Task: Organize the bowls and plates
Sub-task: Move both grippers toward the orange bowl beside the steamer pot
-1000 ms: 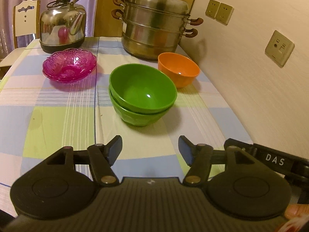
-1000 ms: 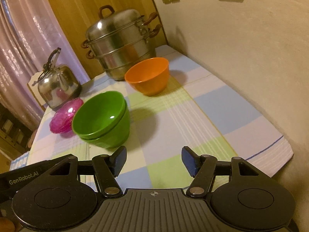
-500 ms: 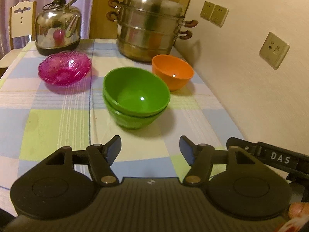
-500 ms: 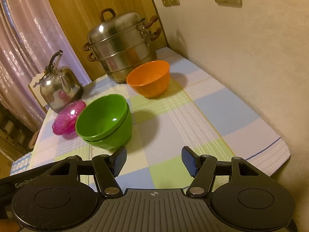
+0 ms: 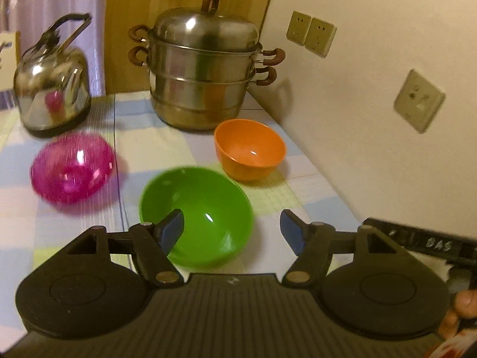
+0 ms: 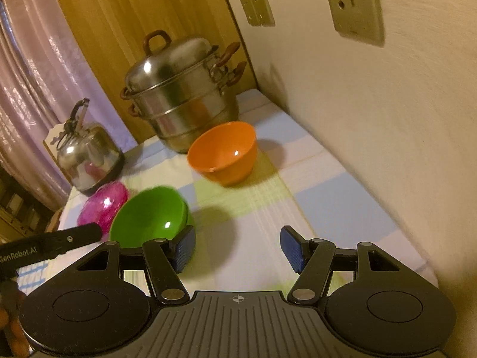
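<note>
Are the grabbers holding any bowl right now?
No. Both the left hand-held gripper and right hand-held gripper are open; the green bowl sits unheld.

Pink glass bowl (image 5: 72, 171) motion-blurred, pattern unreadable

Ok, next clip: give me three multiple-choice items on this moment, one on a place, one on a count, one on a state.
1. Where does the orange bowl stand?
A. In front of the steamer pot
B. Inside the kettle
C. Off the table

2. How many bowl colours show?
A. One
B. Three
C. Five

3. How are the left gripper jaws?
A. Shut on the pink bowl
B. Shut, empty
C. Open

Key: 1 A, it sits just before the pot; 2 B, orange, pink and the green bowl; 3 C, a wide gap shows between them.
</note>
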